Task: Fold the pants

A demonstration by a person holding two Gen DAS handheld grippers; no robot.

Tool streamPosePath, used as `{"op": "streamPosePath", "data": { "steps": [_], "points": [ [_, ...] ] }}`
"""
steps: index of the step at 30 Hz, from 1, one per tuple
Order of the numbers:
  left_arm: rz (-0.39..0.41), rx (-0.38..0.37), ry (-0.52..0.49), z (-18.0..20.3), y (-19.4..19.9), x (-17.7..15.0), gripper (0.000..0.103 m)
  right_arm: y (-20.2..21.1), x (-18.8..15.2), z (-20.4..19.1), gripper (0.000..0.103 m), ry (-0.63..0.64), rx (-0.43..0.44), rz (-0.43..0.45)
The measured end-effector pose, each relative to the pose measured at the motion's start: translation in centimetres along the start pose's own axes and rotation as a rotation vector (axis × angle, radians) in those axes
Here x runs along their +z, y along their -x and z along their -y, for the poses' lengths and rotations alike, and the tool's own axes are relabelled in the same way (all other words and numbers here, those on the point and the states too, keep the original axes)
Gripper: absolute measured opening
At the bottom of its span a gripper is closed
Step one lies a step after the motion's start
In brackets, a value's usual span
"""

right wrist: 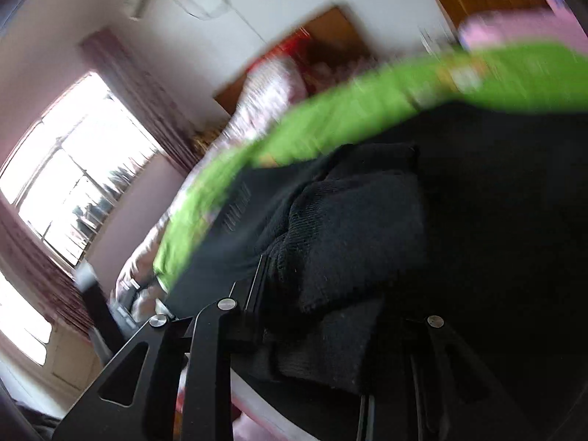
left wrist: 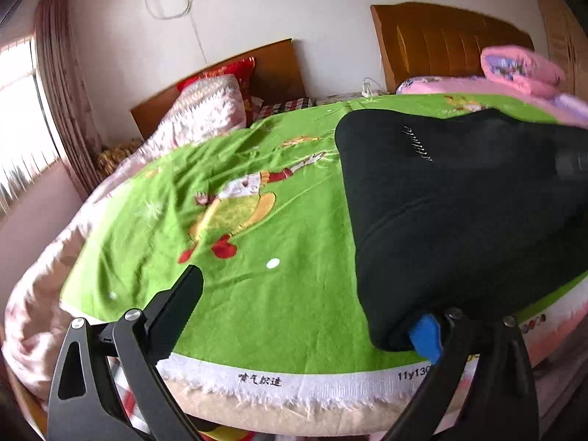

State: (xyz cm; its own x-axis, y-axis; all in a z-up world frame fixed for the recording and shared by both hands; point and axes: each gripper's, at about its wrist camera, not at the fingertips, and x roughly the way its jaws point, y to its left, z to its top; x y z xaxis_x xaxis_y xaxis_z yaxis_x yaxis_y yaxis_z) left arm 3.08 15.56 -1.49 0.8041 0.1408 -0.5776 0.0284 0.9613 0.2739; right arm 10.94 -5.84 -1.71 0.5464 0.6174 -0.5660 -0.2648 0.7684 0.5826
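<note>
Black pants [left wrist: 452, 220] with small white lettering lie folded on the right side of a green cartoon blanket [left wrist: 235, 228] on a bed. My left gripper [left wrist: 308, 312] is open near the blanket's front edge. Its left finger [left wrist: 180, 305] is over bare blanket. Its blue-padded right finger [left wrist: 426, 334] is partly under the pants' near corner. In the blurred, tilted right wrist view the pants [right wrist: 352, 235] bunch between the fingers of my right gripper [right wrist: 330, 294], which is shut on the cloth. The right gripper's tip also shows in the left wrist view [left wrist: 571, 161], at the pants' right edge.
A pink patterned quilt [left wrist: 205, 110] and a red pillow [left wrist: 235, 73] lie at the back left. Pink bedding [left wrist: 514, 70] sits at the back right before a wooden headboard [left wrist: 441, 40]. The blanket's white fringe [left wrist: 294, 378] marks the bed's near edge. A window [right wrist: 73, 183] is left.
</note>
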Motion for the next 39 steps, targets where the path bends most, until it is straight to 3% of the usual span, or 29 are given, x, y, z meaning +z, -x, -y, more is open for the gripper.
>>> {"op": "streamPosePath", "data": {
  "steps": [1, 3, 5, 6, 7, 8, 9, 11, 14, 17, 21, 22, 25, 27, 33, 39],
  "points": [
    [0.003, 0.020, -0.023, 0.3, 0.1, 0.1, 0.099, 0.4, -0.1, 0.0, 0.029, 0.021, -0.002, 0.015],
    [0.006, 0.055, -0.068, 0.9, 0.3, 0.3, 0.099, 1.3, 0.2, -0.1, 0.064, 0.030, -0.042, -0.004],
    [0.003, 0.070, -0.095, 1.2, 0.5, 0.4, 0.099, 2.9, 0.2, 0.1, 0.082, 0.030, -0.067, 0.027],
    [0.003, 0.073, -0.104, 1.2, 0.7, 0.4, 0.099, 4.3, -0.1, 0.3, 0.082, 0.024, -0.092, 0.070],
    [0.003, 0.076, -0.106, 1.2, 0.8, 0.4, 0.099, 6.3, -0.4, 0.8, 0.081, 0.006, -0.125, 0.140],
    [0.003, 0.077, -0.105, 1.2, 0.9, 0.3, 0.099, 7.5, -0.6, 1.1, 0.072, -0.005, -0.117, 0.169],
    [0.004, 0.078, -0.100, 1.2, 0.9, 0.3, 0.100, 8.6, -0.7, 1.4, 0.062, -0.021, -0.070, 0.180],
    [0.006, 0.083, -0.083, 1.1, 0.8, 0.2, 0.102, 9.6, -0.9, 1.6, 0.058, -0.050, 0.025, 0.171],
    [0.000, 0.077, -0.056, 1.1, 0.6, 0.3, 0.101, 8.4, -0.6, 0.7, 0.056, -0.061, 0.131, 0.095],
    [0.002, 0.082, -0.075, 1.3, 1.1, 0.2, 0.101, 5.2, -0.6, 1.5, 0.056, -0.135, 0.142, -0.030],
    [0.054, -0.033, -0.112, 1.2, 3.9, -0.4, 0.101, 3.8, -0.1, 3.1, 0.047, -0.175, 0.143, -0.012],
    [0.093, -0.110, -0.091, 0.6, 5.4, -0.4, 0.101, 3.7, 0.0, 3.3, 0.047, -0.187, 0.155, -0.008],
    [0.171, -0.226, 0.010, -0.8, 7.7, 1.0, 0.101, 3.1, 0.5, 3.8, 0.037, -0.208, 0.168, 0.007],
    [0.189, -0.279, 0.041, -0.6, 7.8, 2.0, 0.101, 2.7, 0.5, 3.5, 0.011, -0.219, 0.168, 0.029],
    [0.191, -0.296, -0.065, 3.7, 6.1, 3.3, 0.101, 5.7, 0.9, -1.7, 0.009, -0.059, 0.161, 0.080],
    [0.175, -0.315, -0.034, 4.1, 5.2, 3.5, 0.101, 5.3, -1.3, 1.7, 0.009, -0.133, 0.090, 0.021]
  ]
}}
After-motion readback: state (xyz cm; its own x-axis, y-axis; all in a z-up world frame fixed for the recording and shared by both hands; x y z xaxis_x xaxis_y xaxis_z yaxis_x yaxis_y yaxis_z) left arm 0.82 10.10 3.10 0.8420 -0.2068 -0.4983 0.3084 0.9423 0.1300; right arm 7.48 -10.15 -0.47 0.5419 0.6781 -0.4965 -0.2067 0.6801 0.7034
